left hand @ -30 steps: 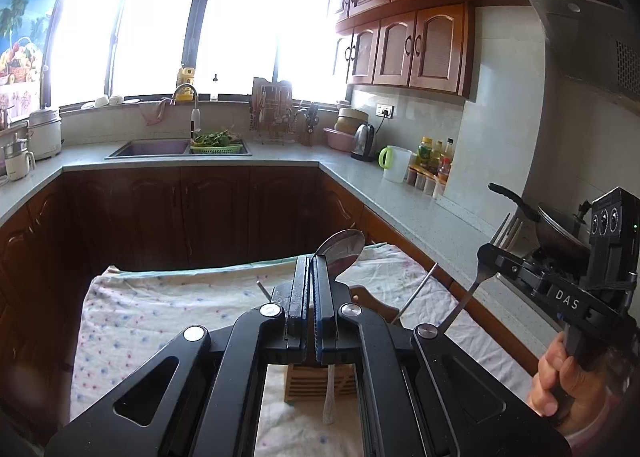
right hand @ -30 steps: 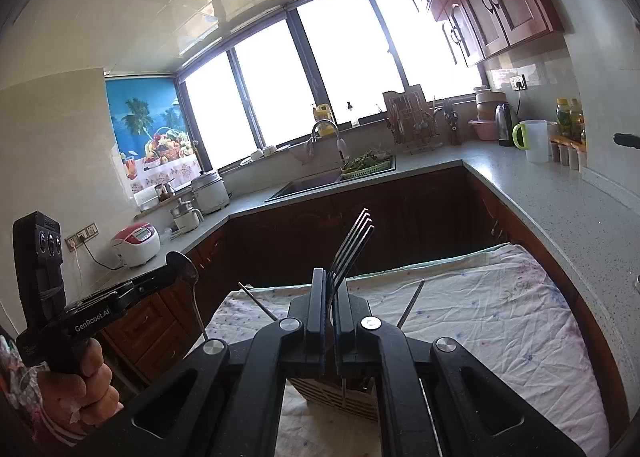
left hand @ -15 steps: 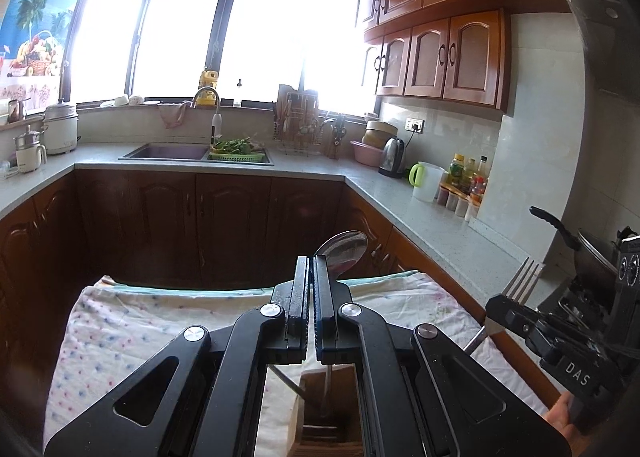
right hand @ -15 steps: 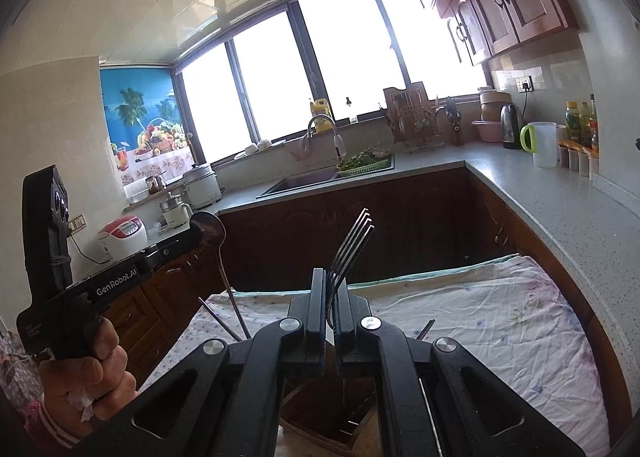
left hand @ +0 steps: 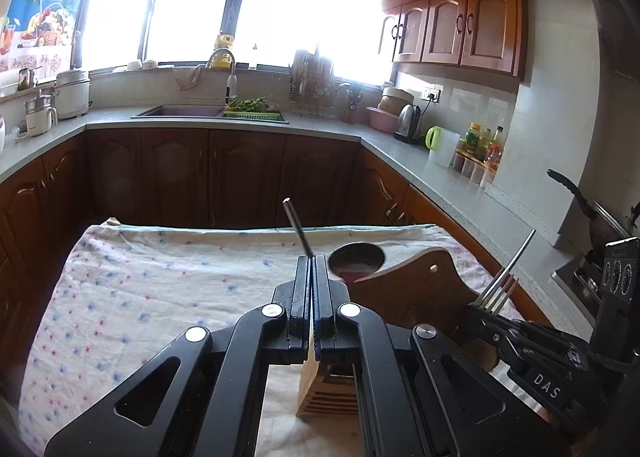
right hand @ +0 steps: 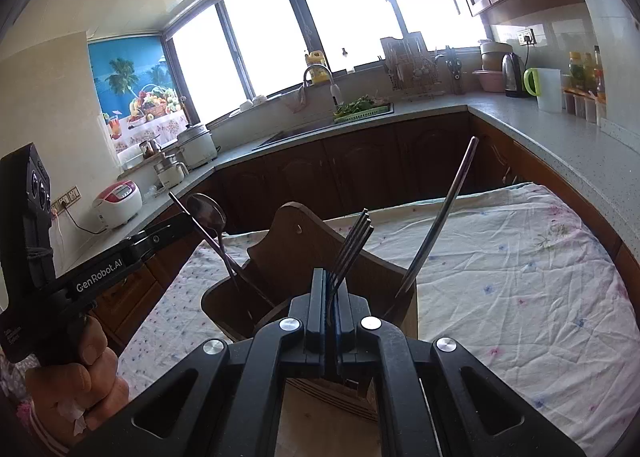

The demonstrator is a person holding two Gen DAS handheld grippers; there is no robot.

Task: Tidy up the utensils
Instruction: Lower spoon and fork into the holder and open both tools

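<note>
1. Two utensils are held over the wooden utensil holder (right hand: pixel 304 257), which stands on the cloth-covered counter (right hand: pixel 520 277).
2. Left hand-held gripper (left hand: pixel 311 289) is clamped on a spoon (right hand: pixel 208 213).
3. Right hand-held gripper (right hand: pixel 329 297) is clamped on a fork (right hand: pixel 354 245), its tines up.
4. Metal chopsticks (right hand: pixel 444 217) lean in the holder.

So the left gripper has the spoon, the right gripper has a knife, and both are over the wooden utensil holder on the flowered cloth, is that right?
Not quite. The right gripper holds a fork, not a knife; the right wrist view shows its tines sticking up from the shut jaws. The rest stands: the left gripper has the spoon, and both are over the wooden utensil holder on the flowered cloth.
</note>
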